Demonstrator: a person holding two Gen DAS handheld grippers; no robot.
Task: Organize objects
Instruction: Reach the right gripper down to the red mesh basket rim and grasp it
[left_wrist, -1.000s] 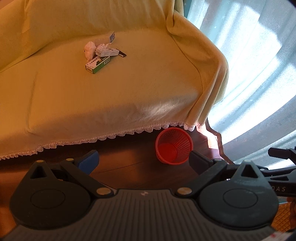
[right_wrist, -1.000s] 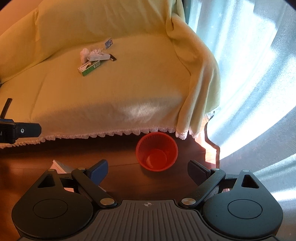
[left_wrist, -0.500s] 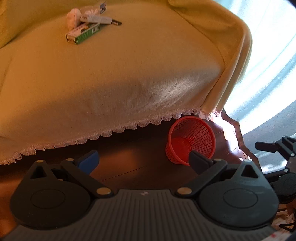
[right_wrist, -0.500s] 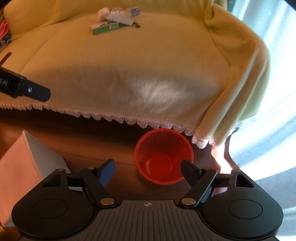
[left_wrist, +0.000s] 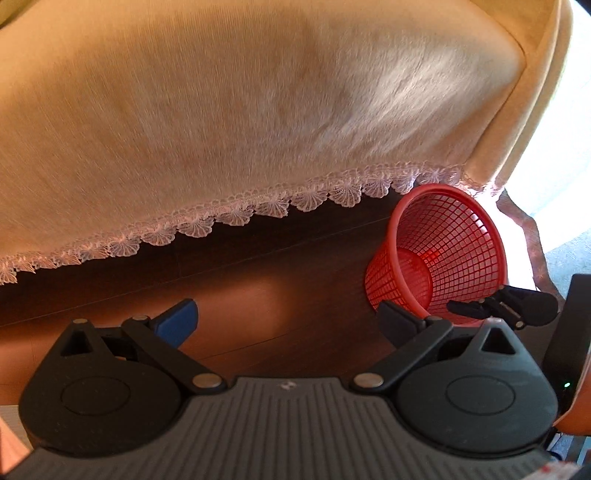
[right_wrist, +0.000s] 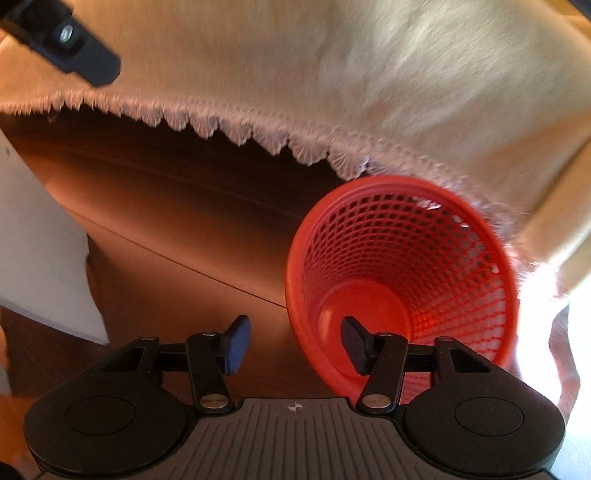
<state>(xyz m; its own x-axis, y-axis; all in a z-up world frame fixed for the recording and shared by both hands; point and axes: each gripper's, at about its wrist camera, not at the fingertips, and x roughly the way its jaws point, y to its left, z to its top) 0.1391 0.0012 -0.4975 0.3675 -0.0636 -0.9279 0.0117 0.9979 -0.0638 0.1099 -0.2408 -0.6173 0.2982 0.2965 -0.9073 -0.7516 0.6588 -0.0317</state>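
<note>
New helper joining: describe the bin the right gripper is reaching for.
Find the sofa's yellow cover with its lace hem. On the dark wood floor just below its corner stands a bin: a small, red, empty plastic mesh cone, the only red thing there.

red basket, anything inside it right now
Nothing lies inside the red basket: its solid red floor and mesh walls show bare. One finger of the open right tongs reaches over the near rim and covers a small patch of the floor.
</note>
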